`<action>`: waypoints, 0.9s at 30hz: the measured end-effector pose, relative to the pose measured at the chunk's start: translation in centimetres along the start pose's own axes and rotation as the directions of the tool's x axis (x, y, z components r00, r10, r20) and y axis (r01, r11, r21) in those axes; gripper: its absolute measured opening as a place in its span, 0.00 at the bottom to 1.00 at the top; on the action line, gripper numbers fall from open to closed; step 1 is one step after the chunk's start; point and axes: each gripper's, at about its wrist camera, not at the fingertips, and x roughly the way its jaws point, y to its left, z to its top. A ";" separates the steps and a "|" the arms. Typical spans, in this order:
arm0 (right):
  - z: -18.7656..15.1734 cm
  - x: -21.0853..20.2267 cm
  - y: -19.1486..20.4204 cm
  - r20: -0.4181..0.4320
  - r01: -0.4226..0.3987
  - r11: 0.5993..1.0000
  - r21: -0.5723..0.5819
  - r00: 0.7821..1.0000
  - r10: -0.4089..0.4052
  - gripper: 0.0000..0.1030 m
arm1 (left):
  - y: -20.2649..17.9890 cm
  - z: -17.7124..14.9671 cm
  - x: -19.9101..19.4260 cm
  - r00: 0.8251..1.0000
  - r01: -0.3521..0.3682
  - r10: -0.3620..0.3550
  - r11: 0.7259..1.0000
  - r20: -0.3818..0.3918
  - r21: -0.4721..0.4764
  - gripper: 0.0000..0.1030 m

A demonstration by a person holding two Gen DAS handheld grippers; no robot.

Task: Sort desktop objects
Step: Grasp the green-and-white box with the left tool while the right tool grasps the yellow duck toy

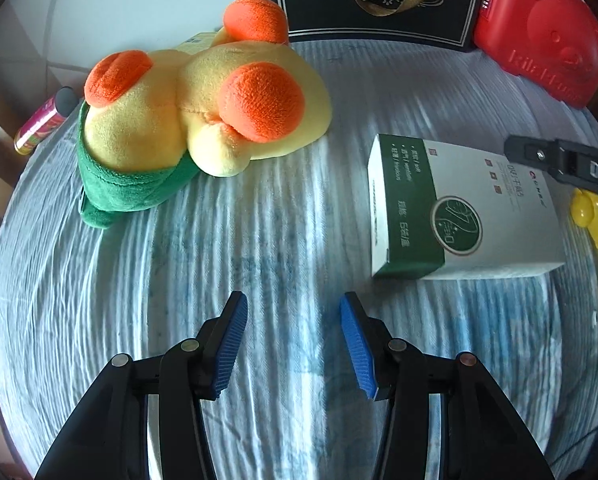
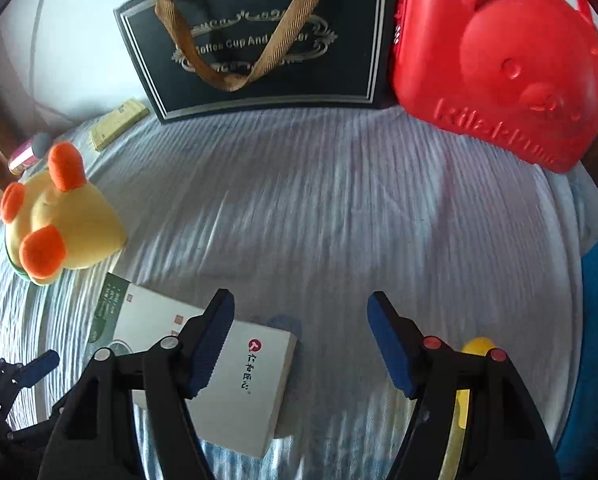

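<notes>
Both grippers empty above the striped cloth (image 1: 283, 208): left gripper (image 1: 293, 338) jaws wide apart, plush toy (image 1: 203, 108) ahead to its left, white-and-green box (image 1: 465, 210) ahead to its right; right gripper (image 2: 301, 338) likewise wide open, box under its left finger, black gift bag (image 2: 259, 36) and red bear case (image 2: 503, 60) far ahead.

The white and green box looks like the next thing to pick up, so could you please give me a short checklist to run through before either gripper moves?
1. Left gripper open and holding nothing: ok.
2. Right gripper open and holding nothing: ok.
3. White and green box lying flat on the striped cloth, top face free: ok.
4. Plush toy apart from the box: ok.
5. Yellow plastic toy clear of the box's far side: cannot tell.
6. Where the box should go, black gift bag or red bear case: cannot tell.
</notes>
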 end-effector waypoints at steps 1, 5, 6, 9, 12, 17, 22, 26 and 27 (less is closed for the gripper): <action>-0.2 0.1 0.1 -0.027 -0.028 1.000 -0.003 0.999 0.028 0.67 | 0.2 0.2 0.0 1.000 0.000 0.000 1.000 0.002 -0.009 0.46; -2.3 -0.8 1.8 -0.112 -0.110 0.993 -0.050 0.988 0.104 0.67 | 0.3 0.1 -0.8 1.000 -0.007 0.007 1.000 0.008 -0.019 0.46; -2.7 -1.3 2.1 -0.102 -0.104 0.992 -0.067 0.990 0.096 0.67 | 0.1 -0.1 -1.1 1.000 -0.001 0.001 1.000 0.009 -0.016 0.46; -2.1 -2.2 1.6 -0.025 0.010 0.998 -0.060 1.000 -0.012 0.67 | -0.7 -0.7 -2.0 1.000 0.019 -0.019 1.000 0.012 -0.007 0.46; -1.3 -2.1 0.1 0.012 0.066 0.998 0.008 0.998 -0.066 0.67 | -2.3 -0.8 -2.2 0.999 0.047 -0.047 0.999 0.023 -0.001 0.31; -1.2 -2.0 -1.0 0.069 0.094 0.995 0.024 0.993 -0.095 0.67 | -3.9 0.0 -1.4 0.998 0.062 -0.063 0.998 0.026 0.002 0.23; -0.2 0.3 -2.4 0.014 0.080 0.997 0.010 0.997 -0.080 0.67 | -4.1 1.1 -0.4 0.999 0.029 -0.029 1.000 0.038 0.004 0.22; -1.7 1.8 -1.0 -0.067 0.011 0.998 -0.068 0.998 -0.016 0.69 | -3.7 2.0 0.4 0.999 0.007 -0.006 1.000 0.046 -0.006 0.20; -2.4 1.7 -0.3 -0.082 -0.010 0.996 -0.086 0.997 0.003 0.69 | -3.3 1.9 0.3 0.999 0.000 0.000 1.000 0.049 -0.012 0.20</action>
